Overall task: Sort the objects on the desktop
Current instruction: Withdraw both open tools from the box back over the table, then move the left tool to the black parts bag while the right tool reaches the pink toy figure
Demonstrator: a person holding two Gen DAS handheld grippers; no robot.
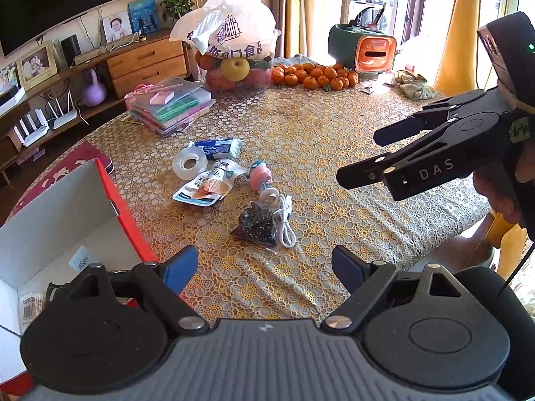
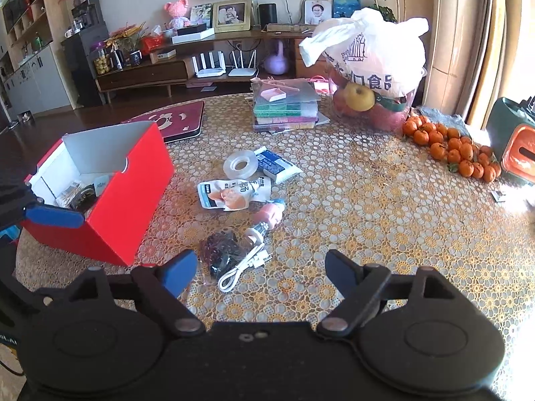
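Loose items lie mid-table: a clear tape roll (image 2: pixel 240 165), a blue-white tissue pack (image 2: pixel 276 163), a snack pouch (image 2: pixel 230 193), a pink figurine (image 2: pixel 269 215), a dark bag of small parts (image 2: pixel 222 254) and a white cable (image 2: pixel 244 269). An open red box (image 2: pixel 130 200) stands at their left, with a few things inside. My left gripper (image 1: pixel 264 267) is open and empty, just short of the dark bag (image 1: pixel 257 224) and beside the red box (image 1: pixel 117 200). My right gripper (image 2: pixel 260 269) is open and empty above the cable; the left wrist view shows it (image 1: pixel 356 157) at the right.
Far side of the table holds a stack of plastic cases (image 2: pixel 286 107), a fruit bowl under a white bag (image 2: pixel 367 67), a row of oranges (image 2: pixel 451 147) and a green-orange box (image 2: pixel 515 147). A red mat (image 2: pixel 170 123) lies behind the box. The patterned tablecloth (image 2: pixel 367 217) stretches rightward.
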